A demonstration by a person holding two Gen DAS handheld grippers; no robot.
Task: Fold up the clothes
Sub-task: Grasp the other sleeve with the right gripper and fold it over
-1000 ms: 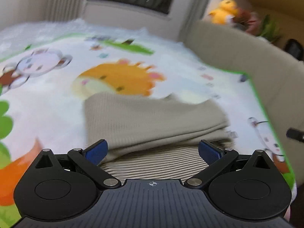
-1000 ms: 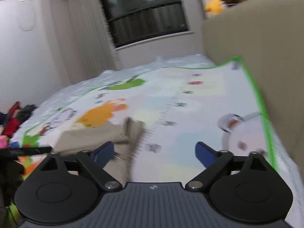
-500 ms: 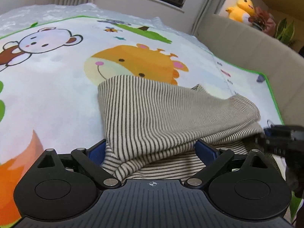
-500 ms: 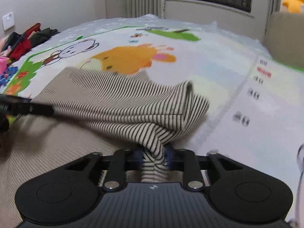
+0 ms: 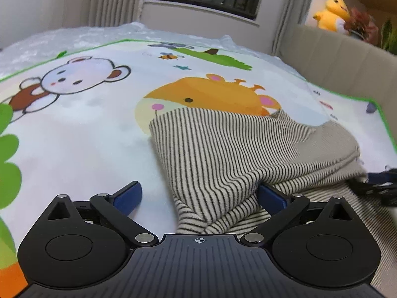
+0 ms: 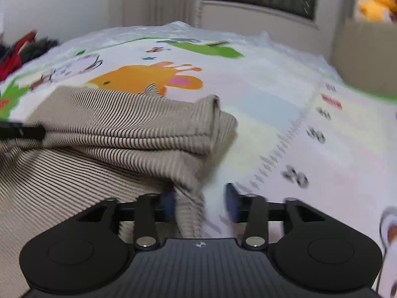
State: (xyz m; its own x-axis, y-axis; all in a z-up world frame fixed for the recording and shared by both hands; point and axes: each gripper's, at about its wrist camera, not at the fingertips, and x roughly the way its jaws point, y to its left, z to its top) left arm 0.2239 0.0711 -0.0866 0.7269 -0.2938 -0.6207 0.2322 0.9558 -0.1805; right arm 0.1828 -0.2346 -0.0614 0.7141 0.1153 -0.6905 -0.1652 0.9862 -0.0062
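The striped garment (image 5: 223, 154) lies folded over on the animal-print play mat (image 5: 82, 129), its long axis running crosswise ahead of both tools. The right tool (image 6: 201, 204) is nearer its folded corner: its jaws are opening, cloth between them against the left pad. The left tool (image 5: 198, 196) gapes wide, its right finger tucked beneath the fold, gripping nothing.

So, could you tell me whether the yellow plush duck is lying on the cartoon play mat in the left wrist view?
No, the yellow plush duck sits up behind the beige padded headboard, well off the cartoon play mat.
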